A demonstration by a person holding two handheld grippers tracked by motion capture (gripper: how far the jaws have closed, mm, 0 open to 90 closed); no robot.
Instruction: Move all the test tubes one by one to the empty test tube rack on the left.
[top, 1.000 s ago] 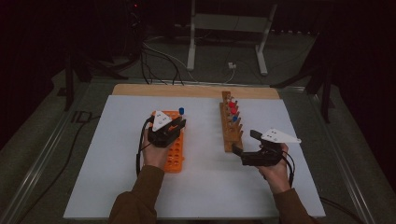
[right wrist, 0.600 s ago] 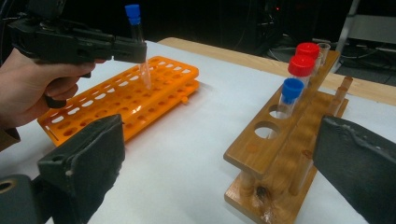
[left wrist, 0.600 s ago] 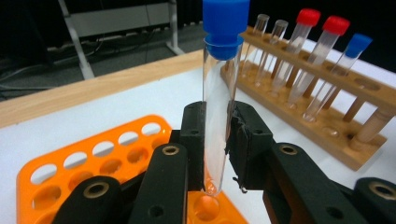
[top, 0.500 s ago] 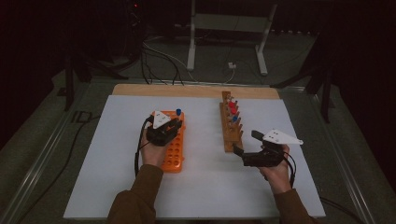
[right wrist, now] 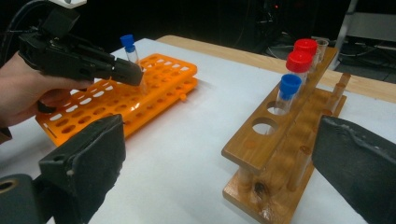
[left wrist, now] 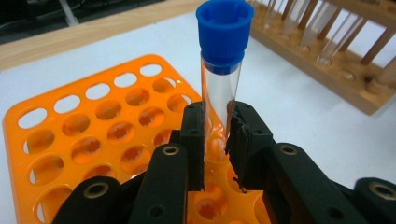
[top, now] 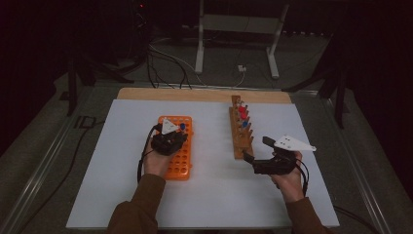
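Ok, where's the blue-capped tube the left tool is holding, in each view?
High view: tube at the orange rack's far right, just past the left tool.
Left gripper view: centre, upright between the jaws.
Right gripper view: upper left, over the rack.
Shared landmark: the orange rack.

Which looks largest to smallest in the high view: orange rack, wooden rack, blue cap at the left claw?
1. Orange rack and wooden rack: too alike to rank.
2. Blue cap at the left claw.

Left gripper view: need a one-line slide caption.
Left gripper clamps a blue-capped tube upright over the orange rack, wooden rack behind.
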